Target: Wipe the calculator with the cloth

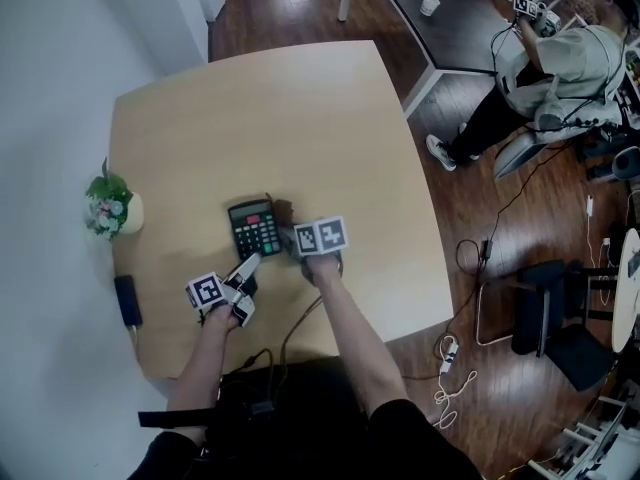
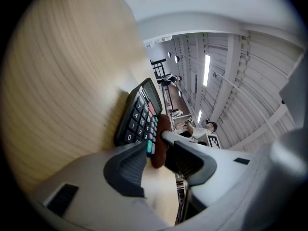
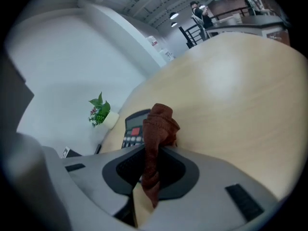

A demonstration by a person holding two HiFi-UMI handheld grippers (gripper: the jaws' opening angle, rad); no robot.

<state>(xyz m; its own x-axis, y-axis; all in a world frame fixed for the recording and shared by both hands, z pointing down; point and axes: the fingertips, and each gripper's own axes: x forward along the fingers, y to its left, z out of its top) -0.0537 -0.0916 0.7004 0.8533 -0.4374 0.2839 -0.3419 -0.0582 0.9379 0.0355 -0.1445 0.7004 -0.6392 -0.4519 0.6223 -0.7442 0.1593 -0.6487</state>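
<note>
Nearest you, your left gripper (image 1: 248, 266) comes in low from the near-left. Its jaws are set part-way apart and clamp the near edge of the calculator (image 1: 254, 228), whose corner with the green key sits between the tips. The calculator lies flat, keys up, about mid-desk toward your side, display at its far end. Your right gripper (image 1: 289, 231) sits just right of it, jaws clenched on the brown cloth (image 1: 283, 211). One bunch of the cloth sticks out past the tips and a tail hangs back between the pads. That bunch sits at the calculator's right side, close against it; contact with the keys cannot be made out. A small black object (image 1: 127, 300) lies at the left edge of the pale wooden desk (image 1: 280, 118). Farther along that edge a small potted plant (image 1: 108, 206) stands in a white pot. Beyond the desk, on the dark wood floor, a person (image 1: 555, 68) sits at a dark table (image 1: 460, 28) with a white cup (image 1: 429, 5) on it.
</note>
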